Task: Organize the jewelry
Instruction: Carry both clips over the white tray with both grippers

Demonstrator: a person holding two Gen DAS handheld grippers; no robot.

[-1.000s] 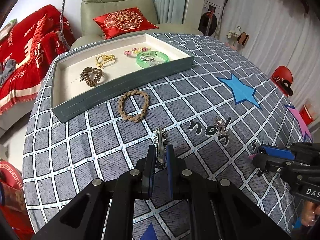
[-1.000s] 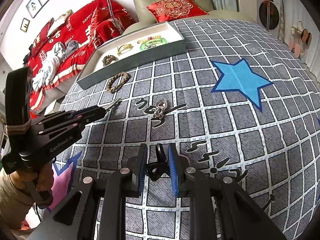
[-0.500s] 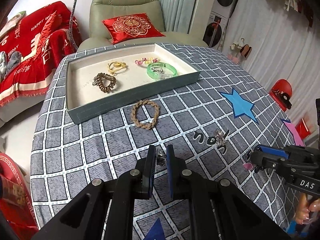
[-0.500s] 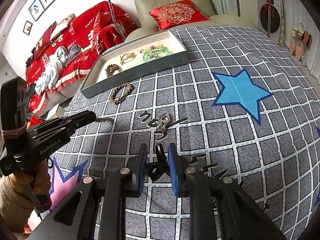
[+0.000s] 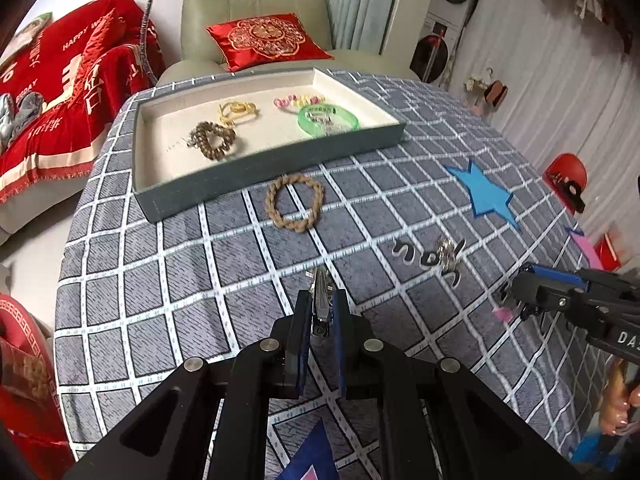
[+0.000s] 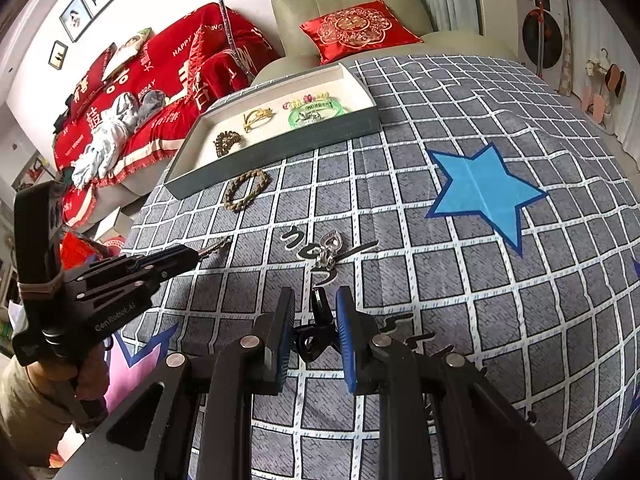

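Holding steady on both sides, I have my left claw (image 5: pixel 321 312) clenched on a silver hair clip (image 5: pixel 320 300), the jaws nearly together with the clip's narrow metal body pinched between the blue pads and its tip poking out ahead over the surface (image 5: pixel 208 256). My right claw (image 6: pixel 316 320) is clamped on a small black clip (image 6: pixel 316 328); the jaws stand a little wider there, and the clip sits between the pads with one prong pointing forward. From the right wrist view I can see the left claw (image 6: pixel 200 254) from the side, the silver clip jutting past its tip.

Loose on the checked cloth I count two pieces: one braided tan bracelet (image 5: pixel 295 202) lying flat just in front of the tray's near wall, and one silver ornament (image 6: pixel 329 249) on the black lettering, ahead of the right claw.

One shallow grey tray (image 5: pixel 240 184) with a cream lining sits at the far side of the surface. Inside it I count four pieces: one coiled brown bracelet (image 5: pixel 213 140) on the left, one gold piece (image 5: pixel 237 111) just behind it, one string of pink and yellow beads (image 5: pixel 298 100) toward the back right, and one green bangle (image 5: pixel 328 119) in front of the beads. Something silvery lies within the bangle's ring, too blurred for me to name.

One blue star (image 6: pixel 482 192) is printed on the cloth, right of the tray.
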